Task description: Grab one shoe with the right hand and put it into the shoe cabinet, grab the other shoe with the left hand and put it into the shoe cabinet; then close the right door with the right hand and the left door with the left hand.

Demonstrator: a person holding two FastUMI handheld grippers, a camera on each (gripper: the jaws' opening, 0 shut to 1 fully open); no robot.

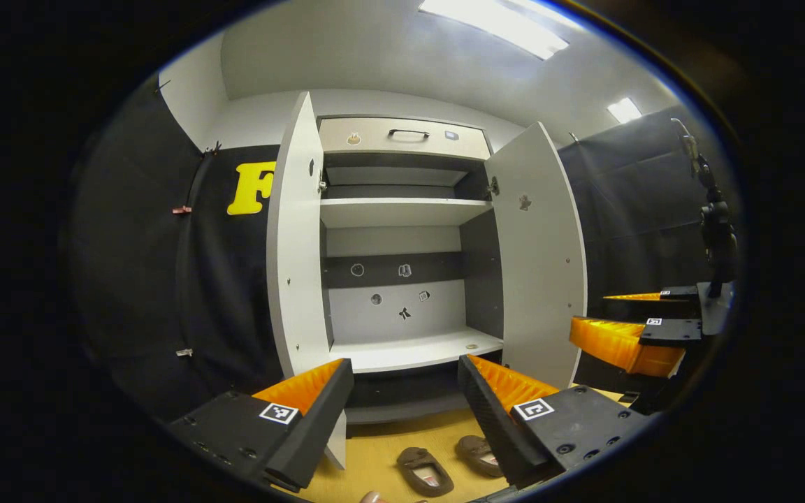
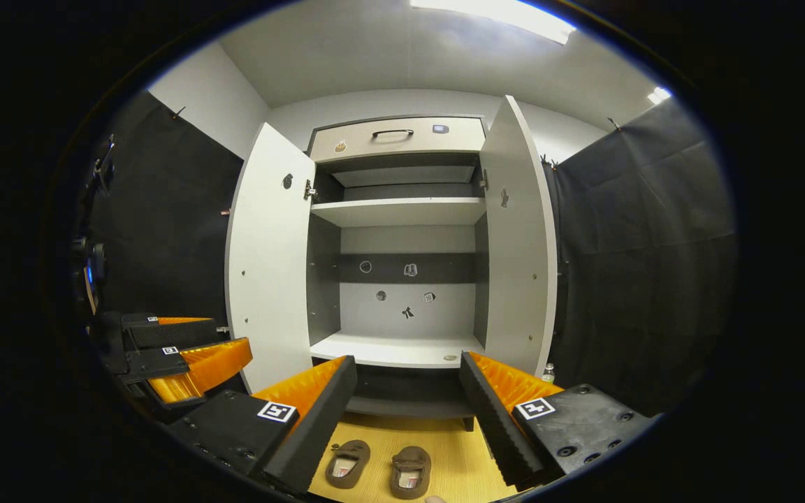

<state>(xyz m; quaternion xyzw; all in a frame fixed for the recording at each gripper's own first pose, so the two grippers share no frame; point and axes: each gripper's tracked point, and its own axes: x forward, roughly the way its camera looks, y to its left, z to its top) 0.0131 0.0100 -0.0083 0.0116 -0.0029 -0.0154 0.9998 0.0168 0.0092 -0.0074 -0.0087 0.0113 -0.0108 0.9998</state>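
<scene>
Left tongs [image 1: 402, 419] wide open w/ nothing held, low in frame; right tongs [image 2: 406, 419] likewise spread and empty, also seen at right edge of the left gripper view. Both shoes [image 2: 346, 464] [image 2: 410, 472] lie side by side on the wood floor [image 2: 455, 454] at bottom center, just in front of the shoe cabinet [image 2: 395, 349], between each pair of fingers, untouched. Left door [image 2: 266, 265] and right door [image 2: 518, 244] both swung open, lower shelf [image 2: 388, 349] bare w/ free room, small stickers on back panel too small to read; a small bottle [image 2: 548, 372] stands by the right door's foot.
</scene>
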